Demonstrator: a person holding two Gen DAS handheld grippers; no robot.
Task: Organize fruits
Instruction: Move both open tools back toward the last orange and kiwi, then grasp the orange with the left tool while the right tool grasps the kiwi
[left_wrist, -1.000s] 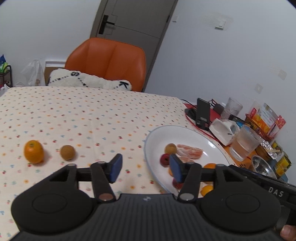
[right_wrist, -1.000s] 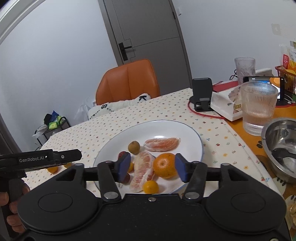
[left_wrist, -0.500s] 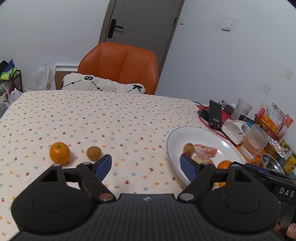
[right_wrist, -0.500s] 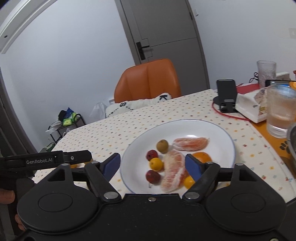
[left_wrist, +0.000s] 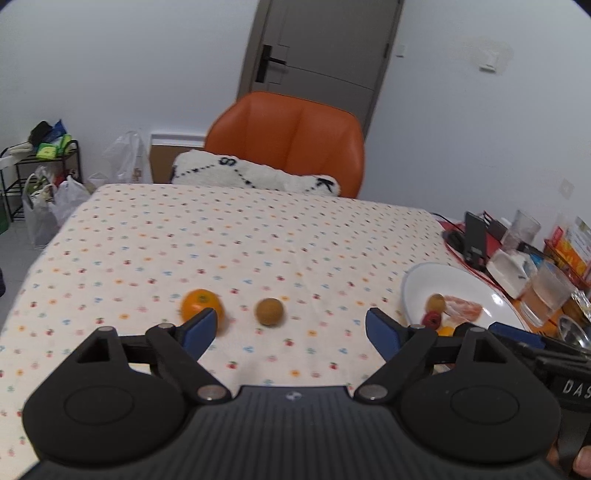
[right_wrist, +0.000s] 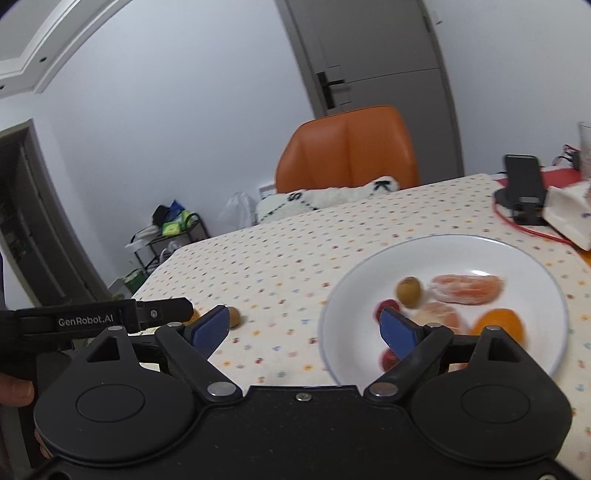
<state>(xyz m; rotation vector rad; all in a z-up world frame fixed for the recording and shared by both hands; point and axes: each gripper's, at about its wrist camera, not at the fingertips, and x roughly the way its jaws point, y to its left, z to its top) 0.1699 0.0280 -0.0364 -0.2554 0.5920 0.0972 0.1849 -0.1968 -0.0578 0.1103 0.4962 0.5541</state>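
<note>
Left wrist view: we are holding the left gripper (left_wrist: 290, 328) wide and empty; orange (left_wrist: 202, 308) and round brown fruit (left_wrist: 270, 311) are sitting mid-frame. Right gripper (right_wrist: 299, 328) is gaping too; the plate's (right_wrist: 517, 251) segment (right_wrist: 467, 288) is lying crosswise, centre-right.

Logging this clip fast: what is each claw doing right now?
Left claw: open, holding nothing.
Right claw: open, holding nothing.

Tablecloth (left_wrist: 258, 240) cream with small coloured dots; chair (left_wrist: 288, 136) orange; plate (right_wrist: 517, 254) white, thin blue rim; gripper pads (left_wrist: 197, 328) blue.
</note>
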